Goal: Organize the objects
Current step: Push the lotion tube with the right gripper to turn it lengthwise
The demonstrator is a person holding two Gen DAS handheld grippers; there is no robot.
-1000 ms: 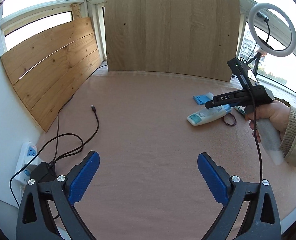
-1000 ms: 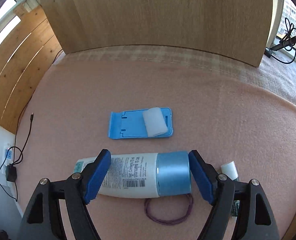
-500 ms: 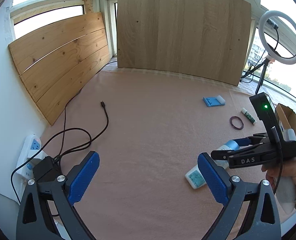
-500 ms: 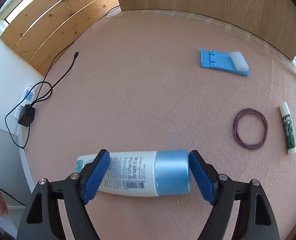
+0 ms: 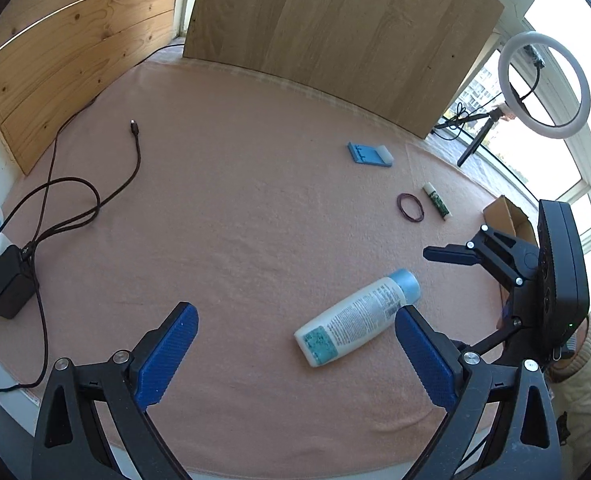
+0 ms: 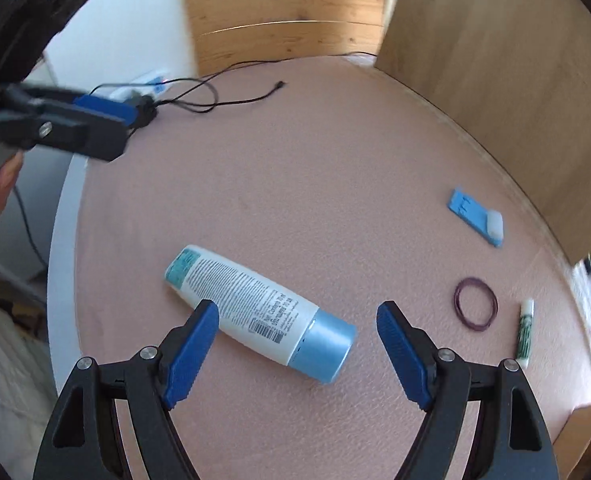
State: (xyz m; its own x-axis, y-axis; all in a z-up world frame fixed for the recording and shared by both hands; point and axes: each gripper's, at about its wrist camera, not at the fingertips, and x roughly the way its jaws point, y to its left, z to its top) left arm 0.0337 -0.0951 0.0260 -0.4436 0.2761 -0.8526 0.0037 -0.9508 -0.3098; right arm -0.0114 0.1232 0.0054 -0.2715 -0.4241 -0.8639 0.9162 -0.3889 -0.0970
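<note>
1. The right gripper stands wide, holding nothing.
2. The lotion bottle lies flat on the pink cloth just ahead of its fingers, apparently untouched.
3. The left gripper is spread wide and empty.
4. Farther off lie a rubber band, a glue stick and a blue stand.

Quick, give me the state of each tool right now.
Left tool: open, holding nothing.
Right tool: open, empty; the lotion bottle lies on the table.
</note>
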